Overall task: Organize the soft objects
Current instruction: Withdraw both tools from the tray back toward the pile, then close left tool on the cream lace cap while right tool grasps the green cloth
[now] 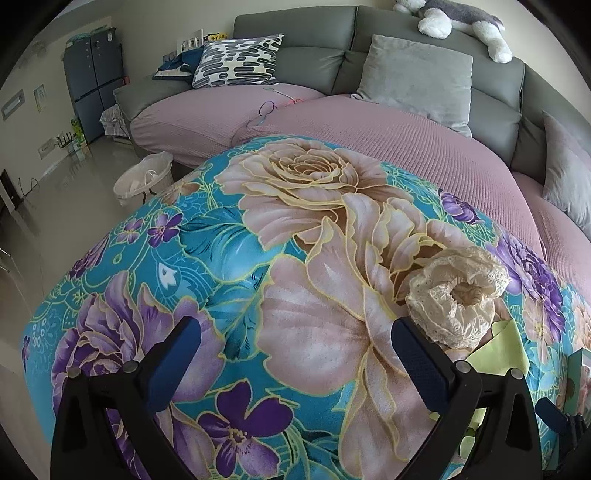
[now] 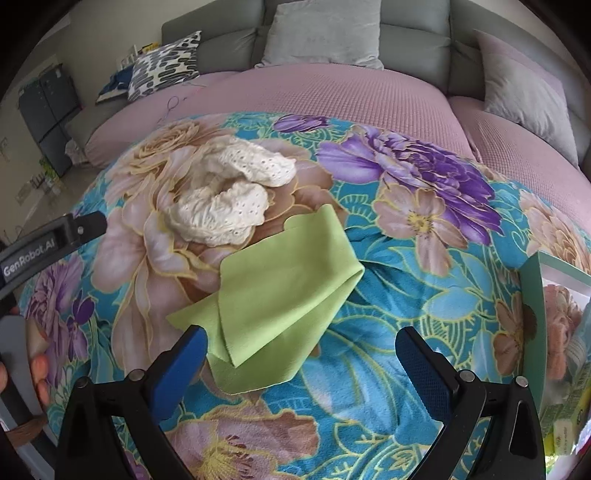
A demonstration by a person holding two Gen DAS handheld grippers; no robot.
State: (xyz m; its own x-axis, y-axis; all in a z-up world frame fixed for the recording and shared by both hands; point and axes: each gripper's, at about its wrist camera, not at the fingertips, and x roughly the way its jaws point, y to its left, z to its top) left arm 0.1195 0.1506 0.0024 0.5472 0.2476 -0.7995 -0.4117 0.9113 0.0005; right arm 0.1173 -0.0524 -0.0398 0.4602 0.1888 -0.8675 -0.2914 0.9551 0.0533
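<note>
Right gripper (image 2: 299, 354) is spread wide and holds nothing; its left blue pad sits just beside the near edge of the green cloth (image 2: 280, 295). Left gripper (image 1: 295, 350) is likewise wide open and empty, with the cream lace garment (image 1: 456, 295) just beyond its right finger. Green cloth: thin, light, limp, loosely folded on the floral blanket (image 2: 388, 369); likely to drape and unfold when lifted, so take it at the doubled fold or a corner. Lace garment: bunched, airy, snag-prone; pinch a thick gathered ridge. Behind the blanket lie the pink sofa cover (image 2: 332, 96) and grey cushions (image 2: 325, 33).
</note>
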